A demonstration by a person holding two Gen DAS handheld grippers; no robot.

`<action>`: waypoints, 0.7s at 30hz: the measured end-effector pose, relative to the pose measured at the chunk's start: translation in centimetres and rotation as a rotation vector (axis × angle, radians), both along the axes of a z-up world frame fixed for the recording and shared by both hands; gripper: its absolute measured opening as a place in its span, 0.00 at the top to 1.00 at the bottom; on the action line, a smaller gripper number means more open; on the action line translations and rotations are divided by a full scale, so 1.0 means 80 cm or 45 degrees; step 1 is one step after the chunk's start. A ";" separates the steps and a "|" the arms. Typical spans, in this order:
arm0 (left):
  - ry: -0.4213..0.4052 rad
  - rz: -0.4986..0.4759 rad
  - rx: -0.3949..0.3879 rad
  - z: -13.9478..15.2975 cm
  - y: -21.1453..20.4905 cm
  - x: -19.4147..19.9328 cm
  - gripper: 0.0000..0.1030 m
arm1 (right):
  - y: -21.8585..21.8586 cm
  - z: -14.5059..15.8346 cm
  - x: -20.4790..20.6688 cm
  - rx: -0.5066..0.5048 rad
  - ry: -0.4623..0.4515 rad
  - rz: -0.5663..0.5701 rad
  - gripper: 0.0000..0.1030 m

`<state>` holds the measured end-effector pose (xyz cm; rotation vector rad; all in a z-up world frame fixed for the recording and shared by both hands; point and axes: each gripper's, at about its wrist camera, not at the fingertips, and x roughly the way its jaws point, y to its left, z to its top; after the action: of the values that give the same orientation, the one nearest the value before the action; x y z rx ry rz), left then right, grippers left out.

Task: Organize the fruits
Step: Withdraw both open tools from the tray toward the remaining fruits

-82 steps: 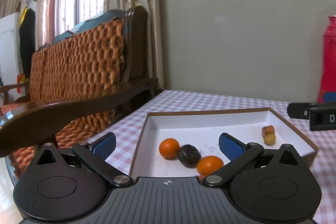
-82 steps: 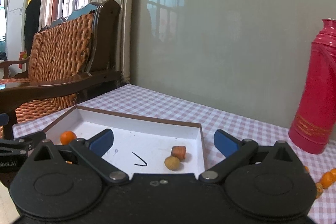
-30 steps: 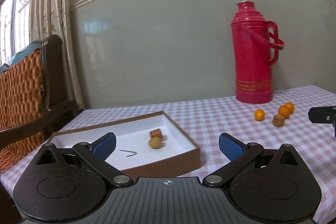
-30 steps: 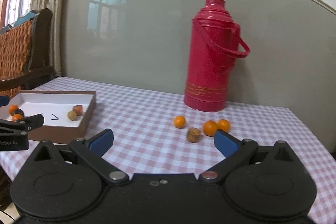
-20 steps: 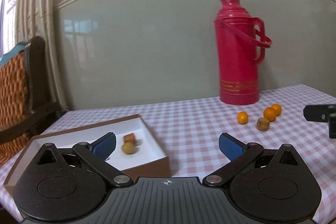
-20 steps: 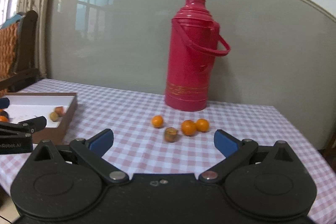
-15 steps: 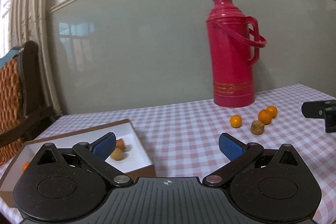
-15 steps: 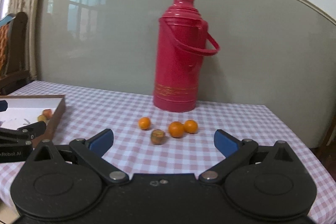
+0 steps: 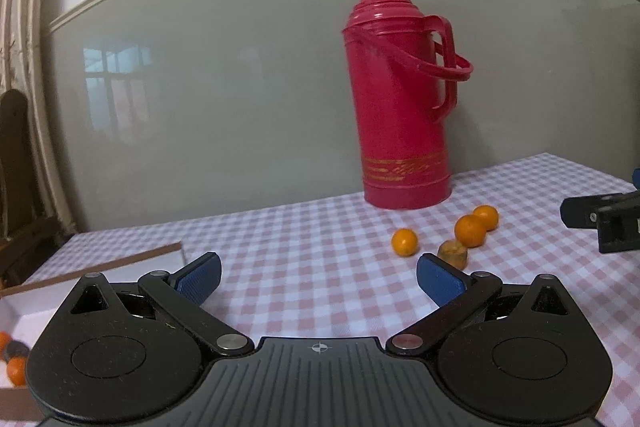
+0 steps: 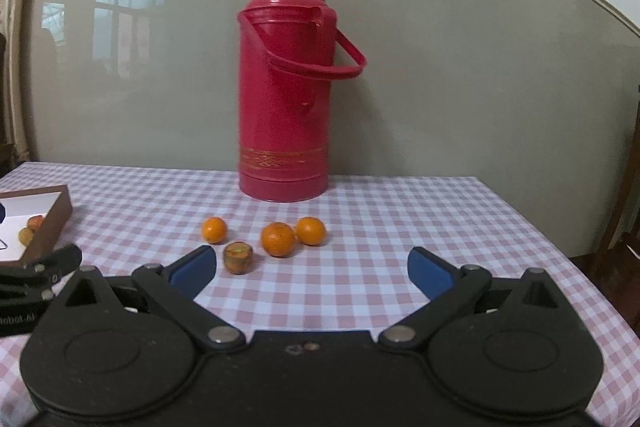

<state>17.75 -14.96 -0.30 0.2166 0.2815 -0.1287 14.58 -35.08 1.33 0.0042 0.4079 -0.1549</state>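
Partly done — a few fruits already lie in the box (image 10: 60, 213) at nine o'clock. Four fruits (image 10: 276, 239) remain on the checked cloth (image 10: 400, 227) near twelve, before the thermos (image 10: 286, 87). Left gripper (image 9: 318, 277) and right gripper (image 10: 310, 269) both gape, empty.

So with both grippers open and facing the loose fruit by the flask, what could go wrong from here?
Three risks:
1. The two touching oranges: closing on one may roll the other across the checked tablecloth.
2. The brownish fruit sits right beside the right gripper's left finger, so an advance could knock it away.
3. The red flask stands just behind the fruit; overreaching might bump it.
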 end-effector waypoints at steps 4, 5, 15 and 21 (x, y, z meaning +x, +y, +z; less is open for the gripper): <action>0.015 -0.020 0.015 -0.006 -0.017 0.014 0.00 | -0.012 -0.005 0.010 0.021 0.016 -0.023 0.06; 0.022 -0.027 0.016 -0.008 -0.021 0.017 0.00 | -0.014 -0.006 0.013 0.023 0.019 -0.027 0.06; 0.058 -0.054 -0.004 -0.022 -0.056 0.044 0.00 | -0.035 -0.018 0.041 0.044 0.043 -0.062 0.06; 0.103 -0.087 0.006 -0.032 -0.084 0.061 0.00 | -0.056 -0.026 0.056 0.088 0.052 -0.104 0.06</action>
<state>22.63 -21.64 -2.89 0.2262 0.3550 -0.2046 19.08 -39.54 -0.77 0.0861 0.4541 -0.2219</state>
